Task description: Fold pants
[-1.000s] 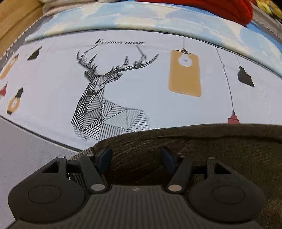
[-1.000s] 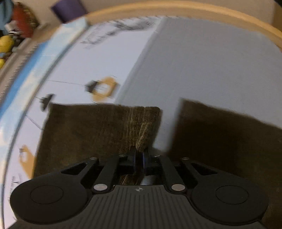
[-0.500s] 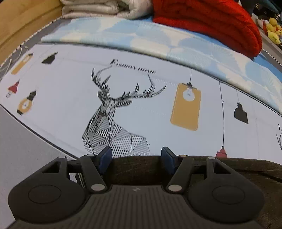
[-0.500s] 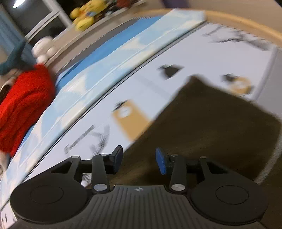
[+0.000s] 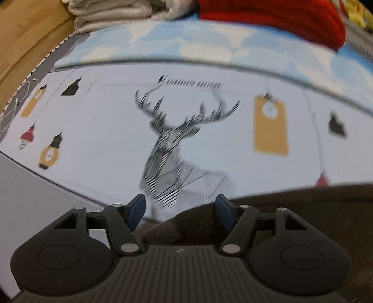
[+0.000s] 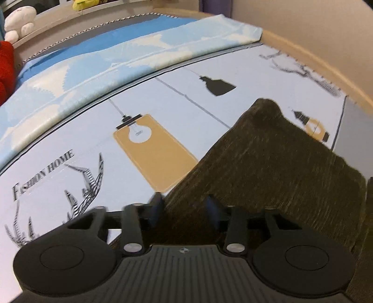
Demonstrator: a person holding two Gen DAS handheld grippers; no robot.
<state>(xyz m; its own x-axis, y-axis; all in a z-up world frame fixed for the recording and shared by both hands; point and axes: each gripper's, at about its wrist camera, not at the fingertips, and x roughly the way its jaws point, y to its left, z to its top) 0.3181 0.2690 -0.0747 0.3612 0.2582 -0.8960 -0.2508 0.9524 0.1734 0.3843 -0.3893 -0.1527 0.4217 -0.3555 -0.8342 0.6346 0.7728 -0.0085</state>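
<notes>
The dark brown pants (image 6: 268,158) lie folded on the printed bed sheet (image 6: 70,130), one corner pointing away from me. My right gripper (image 6: 183,207) hovers at their near left edge. Its blurred blue pads stand apart and are closing, with the fabric edge lying between them and not pinched. In the left wrist view the pants (image 5: 303,209) fill the lower right. My left gripper (image 5: 179,207) hangs above their corner. Its jaws are opening, and between them I see only sheet and the fabric below.
A deer print (image 5: 172,144) and lamp pictures cover the sheet. Behind lie a light blue blanket (image 5: 209,39), a red knit garment (image 5: 268,16) and a folded pale quilt (image 5: 116,11). A wooden bed frame (image 5: 23,35) runs along the left; plush toys (image 6: 18,21) sit on a ledge.
The right gripper let go of the pants fold, opened, rolled and swept across to the pants' other edge. The left gripper rose off the pants and its jaws widened.
</notes>
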